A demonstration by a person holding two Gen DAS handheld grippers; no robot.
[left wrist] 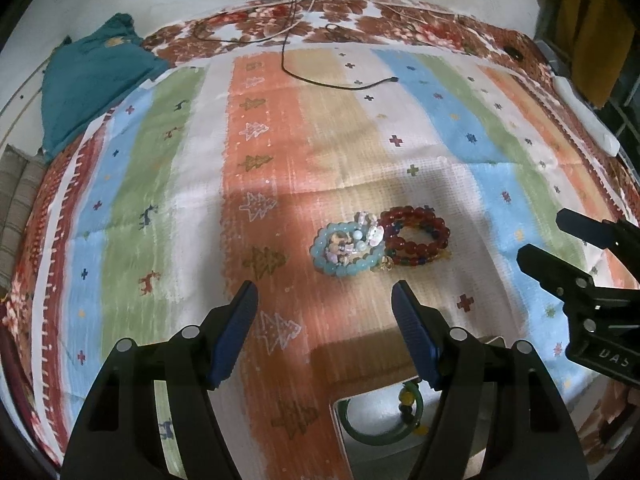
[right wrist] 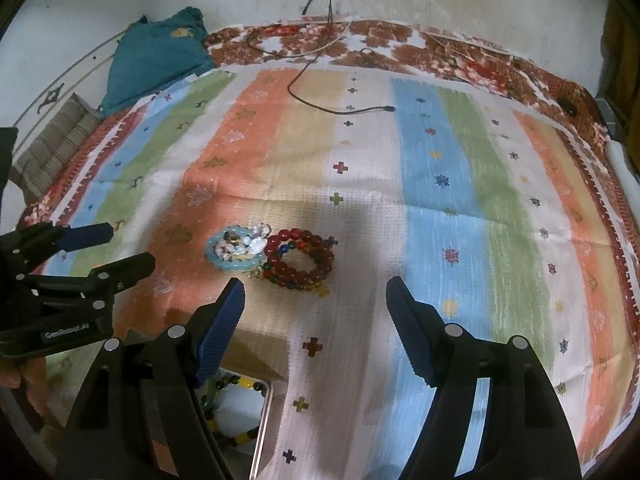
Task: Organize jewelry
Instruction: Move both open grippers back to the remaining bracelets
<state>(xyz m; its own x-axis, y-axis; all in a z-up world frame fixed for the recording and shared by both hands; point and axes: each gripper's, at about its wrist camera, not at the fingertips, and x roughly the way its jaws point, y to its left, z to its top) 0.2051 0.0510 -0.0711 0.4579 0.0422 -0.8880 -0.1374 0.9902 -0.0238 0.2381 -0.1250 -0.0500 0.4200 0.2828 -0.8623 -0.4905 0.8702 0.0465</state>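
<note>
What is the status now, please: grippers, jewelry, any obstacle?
Left gripper and right gripper open, empty. Blue bracelet and red bracelet touching on the cloth, box nearer. Nothing in the way.

right gripper [right wrist: 316, 300] jaws wide apart, nothing between | red bead bracelet [right wrist: 301, 260] just beyond its tips on striped cloth [right wrist: 440, 208] | pale blue bracelet [right wrist: 234, 249] touching the red one's left | left gripper [right wrist: 124, 248] further left, open | tray [right wrist: 262, 428] nearer than the red bracelet

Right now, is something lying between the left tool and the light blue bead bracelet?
Nothing visible does. Only bare striped cloth lies between the open left tool and the light blue bead bracelet; the red bead bracelet lies beside it, on its right.
</note>
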